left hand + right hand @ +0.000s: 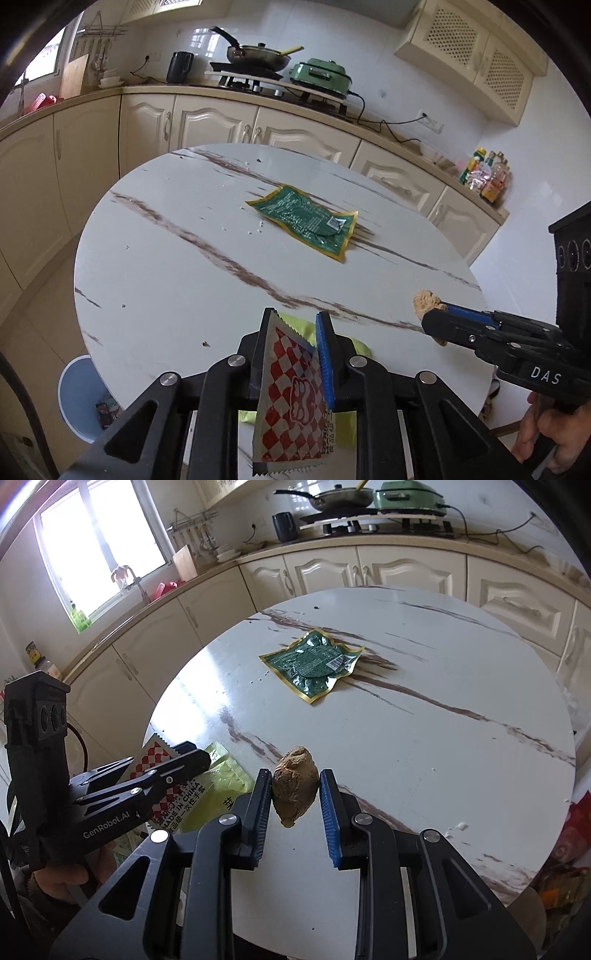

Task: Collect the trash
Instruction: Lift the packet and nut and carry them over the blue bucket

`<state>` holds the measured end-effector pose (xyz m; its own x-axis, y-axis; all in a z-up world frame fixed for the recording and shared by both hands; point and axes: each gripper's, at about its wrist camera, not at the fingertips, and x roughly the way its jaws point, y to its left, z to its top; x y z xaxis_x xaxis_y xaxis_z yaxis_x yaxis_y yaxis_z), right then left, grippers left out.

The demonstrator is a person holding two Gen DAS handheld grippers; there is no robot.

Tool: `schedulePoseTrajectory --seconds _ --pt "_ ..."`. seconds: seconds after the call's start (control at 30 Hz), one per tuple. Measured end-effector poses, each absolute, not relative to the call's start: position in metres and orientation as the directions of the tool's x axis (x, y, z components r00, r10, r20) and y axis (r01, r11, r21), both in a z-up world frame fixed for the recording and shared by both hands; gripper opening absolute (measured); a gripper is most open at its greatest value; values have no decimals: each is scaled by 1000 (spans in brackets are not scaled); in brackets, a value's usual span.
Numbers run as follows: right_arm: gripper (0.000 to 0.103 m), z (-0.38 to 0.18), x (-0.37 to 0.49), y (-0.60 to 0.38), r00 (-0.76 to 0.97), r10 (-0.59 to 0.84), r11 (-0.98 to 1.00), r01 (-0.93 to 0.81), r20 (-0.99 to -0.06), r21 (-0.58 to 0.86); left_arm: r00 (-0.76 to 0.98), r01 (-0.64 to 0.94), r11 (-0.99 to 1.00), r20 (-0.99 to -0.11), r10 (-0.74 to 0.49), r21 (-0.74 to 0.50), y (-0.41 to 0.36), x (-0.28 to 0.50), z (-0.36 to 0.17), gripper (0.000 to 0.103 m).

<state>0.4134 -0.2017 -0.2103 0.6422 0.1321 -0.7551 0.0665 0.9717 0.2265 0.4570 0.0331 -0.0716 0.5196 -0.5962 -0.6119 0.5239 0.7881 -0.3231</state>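
My left gripper (295,328) is shut on a red-and-white checkered wrapper (291,398), held above the near edge of the round marble table (166,266); a yellow-green packet (343,417) lies under it. In the right wrist view the left gripper (195,755) and the checkered wrapper (157,755) show at left over the yellow-green packet (218,779). My right gripper (295,786) is shut on a brown crumpled lump (294,787); it shows in the left wrist view (430,314) with the lump (424,301). A green foil wrapper (306,218) lies flat mid-table (314,662).
A light blue bin (79,398) with trash inside stands on the floor left of the table. Cream cabinets (207,125) and a counter with a stove, pan (258,55) and green cooker (321,75) run behind. Small crumbs (256,229) lie near the green wrapper.
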Motion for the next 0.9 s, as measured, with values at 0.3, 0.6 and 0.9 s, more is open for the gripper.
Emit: schedulePoseTrajectory --seconds 0.3,0.6,0.9 --pt "25 -212 415 -203 665 139 970 59 -734 237 469 547 724 -562 -681 -421 30 454 -78 0" --pt "25 -175 420 -174 727 154 975 -2 -669 222 539 521 729 -492 -684 -444 69 446 -52 0" --pt "25 -161 466 -41 675 358 934 -266 -646 240 693 365 849 -498 -521 -381 207 430 -44 0"
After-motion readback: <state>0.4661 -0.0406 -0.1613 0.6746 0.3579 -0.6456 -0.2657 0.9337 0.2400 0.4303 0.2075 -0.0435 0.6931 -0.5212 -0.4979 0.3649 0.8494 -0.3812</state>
